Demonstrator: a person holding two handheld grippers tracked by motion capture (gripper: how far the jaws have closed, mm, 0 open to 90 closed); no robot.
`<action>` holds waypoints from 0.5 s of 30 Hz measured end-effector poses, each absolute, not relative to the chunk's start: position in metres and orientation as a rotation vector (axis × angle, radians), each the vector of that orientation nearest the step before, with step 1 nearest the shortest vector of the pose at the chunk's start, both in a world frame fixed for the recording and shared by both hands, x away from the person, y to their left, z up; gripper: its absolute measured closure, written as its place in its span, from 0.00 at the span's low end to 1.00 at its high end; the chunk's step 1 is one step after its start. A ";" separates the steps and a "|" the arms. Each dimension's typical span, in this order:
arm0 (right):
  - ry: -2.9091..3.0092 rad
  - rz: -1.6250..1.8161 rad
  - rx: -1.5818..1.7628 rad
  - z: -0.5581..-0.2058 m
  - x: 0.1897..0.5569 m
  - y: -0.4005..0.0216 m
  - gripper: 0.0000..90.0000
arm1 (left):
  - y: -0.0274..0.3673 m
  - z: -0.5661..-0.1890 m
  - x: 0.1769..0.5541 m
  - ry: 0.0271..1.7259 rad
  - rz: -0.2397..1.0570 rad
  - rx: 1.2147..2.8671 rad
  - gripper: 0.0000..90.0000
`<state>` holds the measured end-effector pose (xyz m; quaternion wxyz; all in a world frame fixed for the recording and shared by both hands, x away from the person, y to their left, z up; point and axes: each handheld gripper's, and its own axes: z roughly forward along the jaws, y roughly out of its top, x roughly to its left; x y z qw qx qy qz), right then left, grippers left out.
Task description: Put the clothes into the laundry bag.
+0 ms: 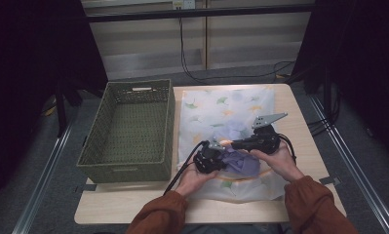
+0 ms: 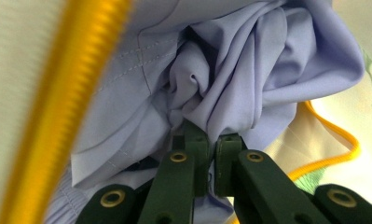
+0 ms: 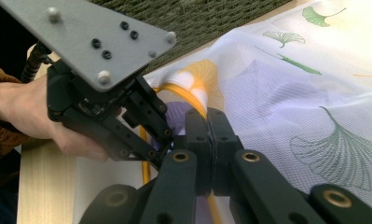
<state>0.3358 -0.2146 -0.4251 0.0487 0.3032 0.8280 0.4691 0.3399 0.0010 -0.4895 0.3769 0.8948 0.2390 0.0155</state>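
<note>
Both tongs are clamped: my left tongs (image 2: 210,140) pinch a fold of the lavender garment (image 2: 249,70), my right tongs (image 3: 210,135) grip the yellow-edged rim (image 3: 193,86) of the mesh laundry bag (image 1: 226,105). Bagging looks about half done, I judge; the crumpled garment sits at the bag's six o'clock mouth (wicker basket (image 1: 128,131) waits at nine o'clock on the counter (image 1: 299,112)).
</note>
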 end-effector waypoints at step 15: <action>2.540 1.434 0.912 -0.425 0.334 -0.211 1.00 | -0.001 -0.491 0.350 0.723 0.088 2.217 0.98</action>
